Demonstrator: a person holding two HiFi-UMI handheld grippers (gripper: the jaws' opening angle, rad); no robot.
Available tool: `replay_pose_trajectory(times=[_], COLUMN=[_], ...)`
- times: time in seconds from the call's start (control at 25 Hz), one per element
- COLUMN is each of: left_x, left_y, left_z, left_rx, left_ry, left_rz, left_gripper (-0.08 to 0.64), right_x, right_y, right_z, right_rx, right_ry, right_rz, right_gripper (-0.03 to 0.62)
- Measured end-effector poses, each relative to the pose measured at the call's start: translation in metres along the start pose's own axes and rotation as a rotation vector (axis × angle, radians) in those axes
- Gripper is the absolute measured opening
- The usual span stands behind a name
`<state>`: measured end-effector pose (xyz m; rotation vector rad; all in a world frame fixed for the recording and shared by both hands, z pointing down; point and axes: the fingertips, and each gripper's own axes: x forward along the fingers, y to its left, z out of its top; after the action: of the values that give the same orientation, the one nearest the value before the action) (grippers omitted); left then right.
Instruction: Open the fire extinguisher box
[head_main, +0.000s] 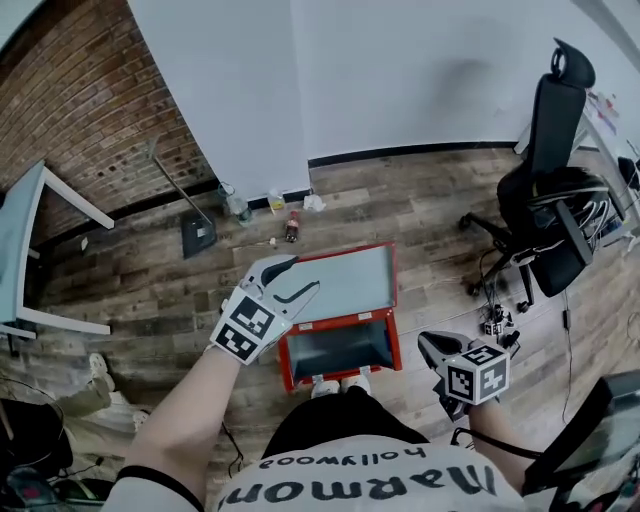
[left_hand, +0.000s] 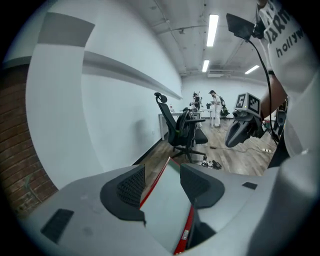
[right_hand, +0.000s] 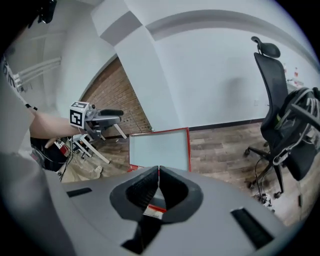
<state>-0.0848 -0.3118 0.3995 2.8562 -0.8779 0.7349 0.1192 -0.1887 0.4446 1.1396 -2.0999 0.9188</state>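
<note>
While the fire extinguisher box (head_main: 392, 346) lies open, contents unclear, left claw (left_hand: 162, 172) gapes and right claw (right_hand: 158, 174) is closed.

Bright, even light — heavy fisheye.
Ceiling strips (left_hand: 212, 30) glare at one o'clock in my left gripper view; shadows fall soft, both gripper views go black at the corners, and walls (head_main: 420, 70) bow near every rim.

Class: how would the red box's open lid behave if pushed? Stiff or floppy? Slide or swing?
The lid is a flat red-framed panel with straight edges: probably stiff. It joins the box along one edge, so a push would likely swing it, not slide it. The box sits low and broad, so tipping seems unlikely.
</note>
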Motion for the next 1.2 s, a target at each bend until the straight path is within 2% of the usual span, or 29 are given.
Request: replay_pose_trajectory(times=[0.12,0.24,0.36,0.48,0.64,0.68,0.76,0.8,0.96,1.2], left_x=[-0.023,-0.052,-0.081,-0.106,-0.132,-0.137,-0.145,-0.148,-0.150,-0.153], left_y=[-0.006,-0.018,-0.032,-0.055,-0.077,-0.080,-0.082,-0.082,-0.081,-0.076], left_z=[0.018,0.046,0.077,0.106,0.138,0.143,0.151,0.154,0.156,0.150], left_rx=[-0.074,-0.107,-0.107,-0.089,-0.092,-0.098,-0.121,-0.142,-0.246,-0.270], left_ry=[-0.060,-0.122,-0.182,-0.240,-0.318,-0.329,-0.354,-0.368,-0.399,-0.381], left_rz=[0.034,0.077,0.111,0.105,0.087,0.088,0.105,0.111,0.110,0.122], left_gripper=[0.218,0.218,0.218,0.216,0.197,0.174,0.055,0.034,0.030,0.030], right_x=[-0.009,-0.021,-0.036,-0.058,-0.091,-0.097,-0.106,-0.108,-0.106,-0.101], right_y=[0.012,0.029,0.054,0.086,0.128,0.137,0.153,0.159,0.171,0.155], right_z=[0.028,0.057,0.102,0.145,0.190,0.196,0.204,0.205,0.198,0.202], right_rx=[-0.036,-0.077,-0.140,-0.174,-0.217,-0.231,-0.257,-0.277,-0.356,-0.258], right_ry=[-0.049,-0.120,-0.260,-0.386,-0.502,-0.519,-0.533,-0.530,-0.497,-0.502], right_rz=[0.016,0.067,0.184,0.303,0.426,0.449,0.480,0.483,0.461,0.456], right_gripper=[0.011,0.011,0.011,0.011,0.010,0.011,0.009,0.009,0.009,0.009])
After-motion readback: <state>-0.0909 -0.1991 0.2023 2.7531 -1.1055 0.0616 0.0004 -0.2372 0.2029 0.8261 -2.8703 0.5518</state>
